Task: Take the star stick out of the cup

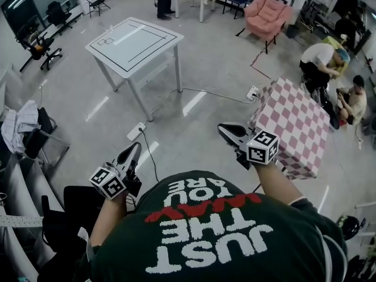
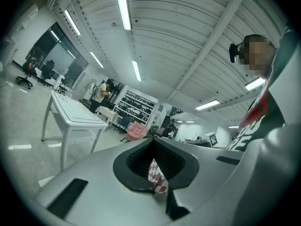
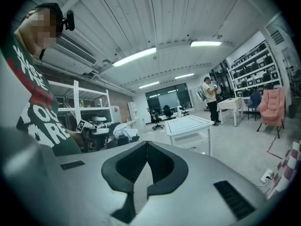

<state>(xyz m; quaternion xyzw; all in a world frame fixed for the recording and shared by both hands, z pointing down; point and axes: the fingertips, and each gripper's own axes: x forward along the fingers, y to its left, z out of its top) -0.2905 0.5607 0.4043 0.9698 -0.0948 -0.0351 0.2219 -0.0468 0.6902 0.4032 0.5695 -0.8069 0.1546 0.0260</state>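
Left gripper (image 1: 136,147) closed, nothing in it; the jaw tips meet in its own view. White table (image 1: 135,40) with black outline ahead. Shirt (image 1: 211,228) print reads "JUST THE WAY YOU ARE". Right gripper (image 1: 221,127) also closed and empty, just beside the pink-checked table (image 1: 299,125). Star stick and cup: not visible in any view.

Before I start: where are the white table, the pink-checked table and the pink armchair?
white table (image 1: 138,40), head view, on its bare top.
pink-checked table (image 1: 296,122), head view, on the middle of the cloth-covered top.
pink armchair (image 1: 264,16), head view, on its cushions.
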